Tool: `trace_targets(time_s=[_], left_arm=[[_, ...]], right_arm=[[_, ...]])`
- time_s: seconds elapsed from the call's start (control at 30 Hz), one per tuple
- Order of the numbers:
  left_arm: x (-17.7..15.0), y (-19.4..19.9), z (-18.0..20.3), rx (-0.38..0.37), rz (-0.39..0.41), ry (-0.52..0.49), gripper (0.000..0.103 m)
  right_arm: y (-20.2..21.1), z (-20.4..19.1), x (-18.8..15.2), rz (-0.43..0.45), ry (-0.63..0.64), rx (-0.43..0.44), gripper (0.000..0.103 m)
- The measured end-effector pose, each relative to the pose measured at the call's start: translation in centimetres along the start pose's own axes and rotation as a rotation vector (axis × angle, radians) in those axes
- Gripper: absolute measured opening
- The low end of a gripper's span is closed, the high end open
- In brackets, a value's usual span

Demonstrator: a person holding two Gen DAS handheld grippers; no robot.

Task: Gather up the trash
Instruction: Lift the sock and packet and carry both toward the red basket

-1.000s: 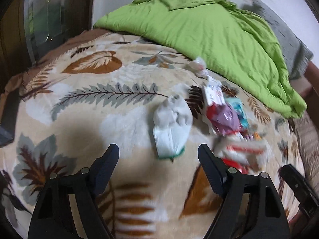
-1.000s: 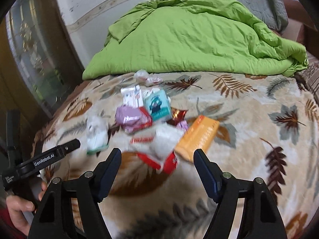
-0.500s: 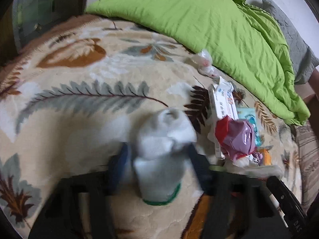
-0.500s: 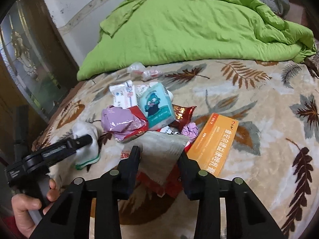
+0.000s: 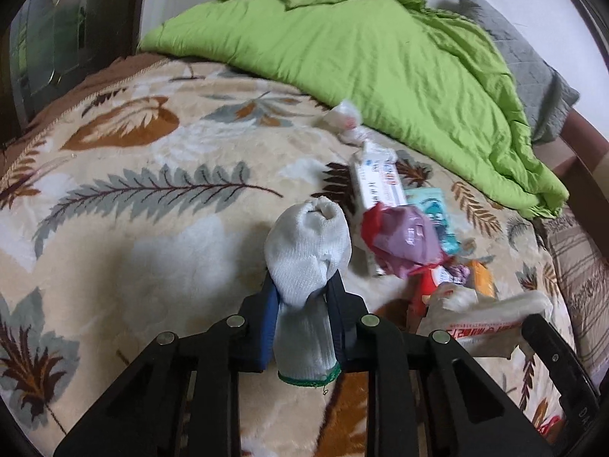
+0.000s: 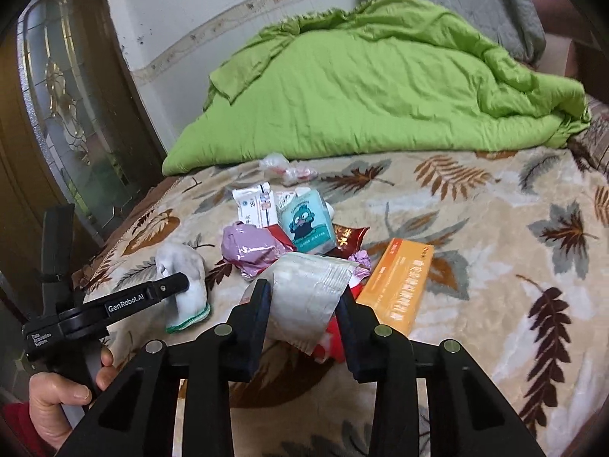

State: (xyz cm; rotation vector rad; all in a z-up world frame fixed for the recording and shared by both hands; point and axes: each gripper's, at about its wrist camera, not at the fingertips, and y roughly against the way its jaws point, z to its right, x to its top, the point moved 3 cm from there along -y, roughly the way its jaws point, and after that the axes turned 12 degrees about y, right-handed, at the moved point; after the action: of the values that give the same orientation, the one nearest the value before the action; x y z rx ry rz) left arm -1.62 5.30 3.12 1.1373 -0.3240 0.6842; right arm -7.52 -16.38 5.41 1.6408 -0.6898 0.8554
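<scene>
From the left wrist, the left gripper [image 5: 302, 301] is clenched on one white sock [image 5: 308, 262] with a green cuff, raised over the leaf-patterned blanket [image 5: 133, 198]. To its right lies one heap of wrappers [image 5: 403, 236], and behind that one green quilt [image 5: 373, 49]. From the right wrist, the right gripper [image 6: 304, 301] has its jaws closing on one pale crumpled packet [image 6: 308, 289]; one orange box [image 6: 399, 285] lies just beside it, one teal tissue pack [image 6: 308, 224] behind, and a hand [image 6: 57, 396] holds the left gripper's handle.
</scene>
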Motion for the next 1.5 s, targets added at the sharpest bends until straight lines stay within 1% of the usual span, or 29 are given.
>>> trace_targets(time_s=[0.17, 0.3, 0.4, 0.63, 0.9, 1.07, 1.23, 1.37, 1.5], left_arm=[[-0.9, 2.2, 1.1, -0.029, 0.054, -0.049, 0.023], [-1.5, 3.7, 2.3, -0.033, 0.109, -0.104, 0.023], [-2.2, 4.2, 2.9, -0.029, 0.122, -0.137, 0.023], [-4.1, 4.4, 3.9, -0.05, 0.095, -0.18, 0.023], [-6.5, 4.5, 5.8, -0.066, 0.07, -0.251, 0.023], [-7.4, 4.5, 6.5, -0.088, 0.045, -0.264, 0.023], [-9.0, 4.8, 8.2, -0.149, 0.003, -0.305, 0.023], [-10.6, 5.6, 10.4, -0.213, -0.033, -0.354, 0.023], [-12.9, 6.8, 13.3, -0.285, -0.071, -0.42, 0.023]], right_arm=[[1.8, -0.2, -0.1, 0.047, 0.009, -0.013, 0.037], [2.5, 0.3, -0.2, 0.071, -0.022, -0.004, 0.037], [3.2, 1.2, -0.3, 0.09, -0.06, -0.014, 0.037], [4.4, 3.5, -1.4, 0.09, -0.162, -0.02, 0.037], [5.2, 4.4, -2.2, 0.086, -0.209, -0.016, 0.037], [6.1, 4.8, -2.4, 0.088, -0.22, -0.016, 0.037], [8.8, 6.1, -3.2, 0.087, -0.24, -0.011, 0.037], [12.4, 7.2, -4.2, 0.096, -0.223, -0.042, 0.037], [15.9, 8.9, -5.4, 0.101, -0.233, -0.079, 0.037]])
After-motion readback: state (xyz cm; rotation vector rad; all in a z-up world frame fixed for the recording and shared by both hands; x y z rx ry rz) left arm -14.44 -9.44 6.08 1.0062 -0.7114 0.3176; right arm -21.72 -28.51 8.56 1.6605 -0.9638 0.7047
